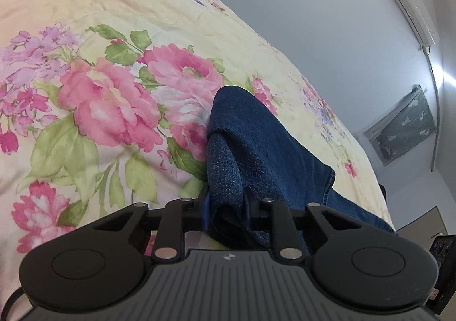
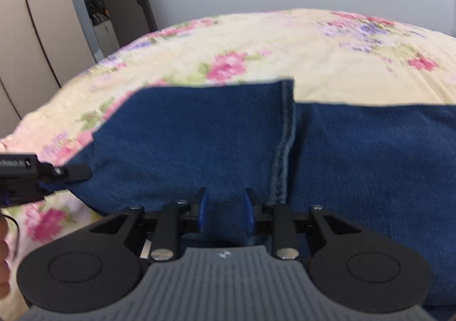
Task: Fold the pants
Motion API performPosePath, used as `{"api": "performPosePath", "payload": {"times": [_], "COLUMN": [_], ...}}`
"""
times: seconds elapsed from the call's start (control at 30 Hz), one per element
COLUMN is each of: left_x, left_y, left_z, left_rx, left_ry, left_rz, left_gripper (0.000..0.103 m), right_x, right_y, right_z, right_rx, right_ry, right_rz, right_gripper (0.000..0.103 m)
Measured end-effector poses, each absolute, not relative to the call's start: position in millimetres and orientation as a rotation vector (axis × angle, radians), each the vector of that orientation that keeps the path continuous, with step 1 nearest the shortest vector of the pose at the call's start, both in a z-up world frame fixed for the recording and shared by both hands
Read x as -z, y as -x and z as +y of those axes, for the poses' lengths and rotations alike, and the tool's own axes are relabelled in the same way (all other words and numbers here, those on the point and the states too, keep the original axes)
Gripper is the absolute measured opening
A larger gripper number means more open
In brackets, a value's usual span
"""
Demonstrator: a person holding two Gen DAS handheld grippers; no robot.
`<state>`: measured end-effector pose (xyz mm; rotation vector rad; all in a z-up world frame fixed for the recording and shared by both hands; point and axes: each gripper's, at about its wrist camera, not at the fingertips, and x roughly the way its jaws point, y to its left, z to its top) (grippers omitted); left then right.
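While both tools work the denim, blue pants (image 2: 199,135) lie spread on a flowered bed (image 1: 85,21).
Nearest the left camera, the left hand-held gripper (image 1: 226,207) is clamped on a bunched fold of the pants, and the cloth hides the inner faces of its fingers. Seen from the right camera, the right hand-held gripper (image 2: 226,208) stands parted over the denim, blue pads not pressing it; that view is blurred. At its left edge the other tool pinches a corner of the pants, its white lettering too smeared to read. Farther off, an air conditioner (image 1: 410,13) hangs on the wall, with a covered frame (image 1: 401,130) below it.
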<state>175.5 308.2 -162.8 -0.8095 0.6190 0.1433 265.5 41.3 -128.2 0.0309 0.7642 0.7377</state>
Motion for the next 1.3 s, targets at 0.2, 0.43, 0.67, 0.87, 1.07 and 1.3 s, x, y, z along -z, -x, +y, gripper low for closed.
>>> {"api": "performPosePath", "payload": {"times": [0.2,0.43,0.67,0.87,1.07,1.3], "left_x": [185,193,200,194,186,199], "left_y": [-173,-169,-168,-161,-148,-141], "left_z": [314,321,327,325,316,308], "left_rx": [-0.193,-0.165,-0.139,-0.13,-0.152,-0.201], "left_ry": [0.893,0.932,0.971,0.959,0.965,0.928], "left_rz": [0.667,0.649,0.645,0.604,0.56,0.635], "left_gripper": [0.024,0.025,0.026,0.023,0.022,0.008], "right_x": [92,65,82,95,81,118], "right_y": [-287,-335,-384,-376,-380,-367], "right_z": [71,168,271,275,253,284], "right_rx": [-0.856,-1.091,-1.185,-1.16,-1.14,-0.996], "right_ry": [-0.03,0.176,0.379,0.466,0.289,0.345], "right_rz": [0.787,0.786,1.016,1.016,0.977,0.956], "right_gripper": [0.033,0.057,0.056,0.009,0.008,0.008]}}
